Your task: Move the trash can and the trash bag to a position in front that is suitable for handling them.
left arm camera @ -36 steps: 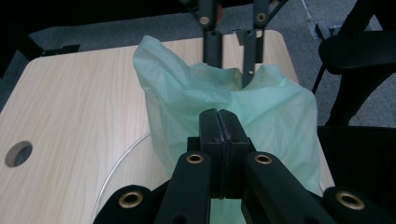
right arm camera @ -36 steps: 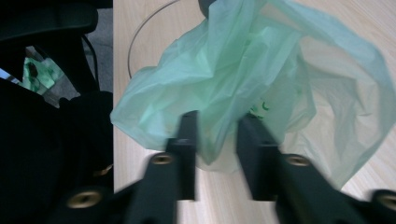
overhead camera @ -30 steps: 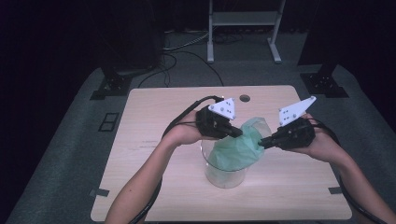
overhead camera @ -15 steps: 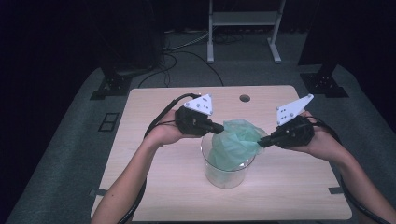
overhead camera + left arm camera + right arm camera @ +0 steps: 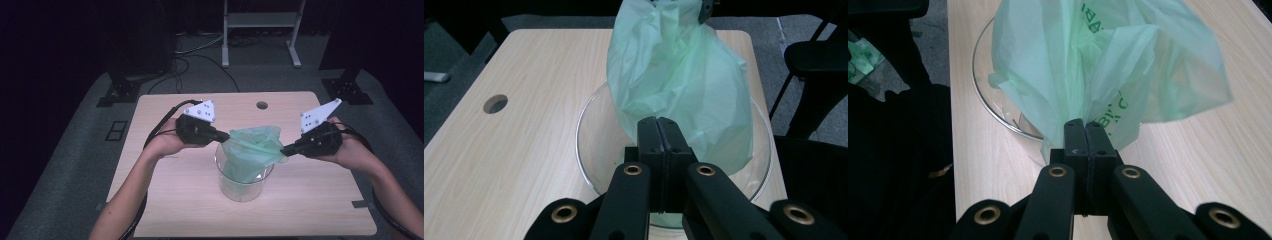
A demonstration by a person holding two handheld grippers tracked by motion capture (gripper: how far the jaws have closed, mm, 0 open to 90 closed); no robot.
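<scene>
A clear glass container (image 5: 243,188) stands on the middle of the wooden table (image 5: 175,210), with a thin green plastic bag (image 5: 250,150) sitting in it and rising above its rim. My left gripper (image 5: 226,136) is at the bag's left edge, jaws shut and pinching the film. At the right edge my right gripper (image 5: 284,149) is shut on the bag too. The left gripper view has the closed left gripper (image 5: 658,122) against the bag (image 5: 679,75) over the container's rim (image 5: 586,150). In the right gripper view the bag (image 5: 1098,55) gathers into the shut right gripper (image 5: 1084,125) beside the rim (image 5: 985,100).
A round cable hole (image 5: 261,105) lies near the table's far edge. Behind the table stand a white rack (image 5: 260,30), black stands and floor cables. A black chair (image 5: 819,65) sits off the table's side. Bare wood surrounds the container.
My left gripper has moved left, from over the bag to the container's left rim, drawing the bag's left side with it. The bag now spreads wider. The right gripper has barely moved.
</scene>
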